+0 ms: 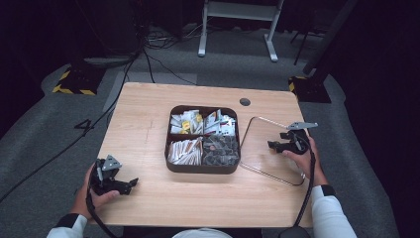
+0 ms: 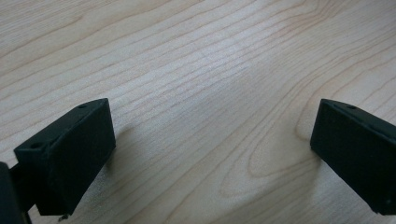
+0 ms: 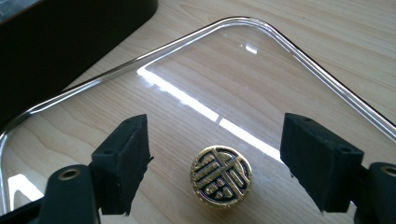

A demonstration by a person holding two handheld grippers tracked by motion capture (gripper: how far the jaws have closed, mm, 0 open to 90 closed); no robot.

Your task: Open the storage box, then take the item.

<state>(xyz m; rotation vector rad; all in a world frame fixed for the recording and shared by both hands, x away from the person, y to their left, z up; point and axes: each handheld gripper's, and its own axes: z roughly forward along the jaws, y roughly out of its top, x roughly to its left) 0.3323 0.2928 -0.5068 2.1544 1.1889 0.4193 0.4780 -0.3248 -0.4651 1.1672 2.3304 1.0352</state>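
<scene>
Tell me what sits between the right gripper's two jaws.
In the right gripper view, the right gripper stands open over the clear lid. Between its jaws sits the lid's round gold knob, with neither pad touching it.

My right tool (image 3: 217, 165) hangs over the lid (image 3: 261, 70), which lies flat on the tabletop (image 1: 148, 114); the knob (image 3: 221, 175) sits between its jaws. The divided box (image 1: 203, 139) stands just left of it. My left tool (image 1: 119, 184) rests well apart, left of the box.

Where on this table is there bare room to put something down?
Bare wood runs left of the compartment tray, from the table far edge to the left gripper, and along the near edge. Right of the tray is crowded: clear lid and right gripper.
</scene>
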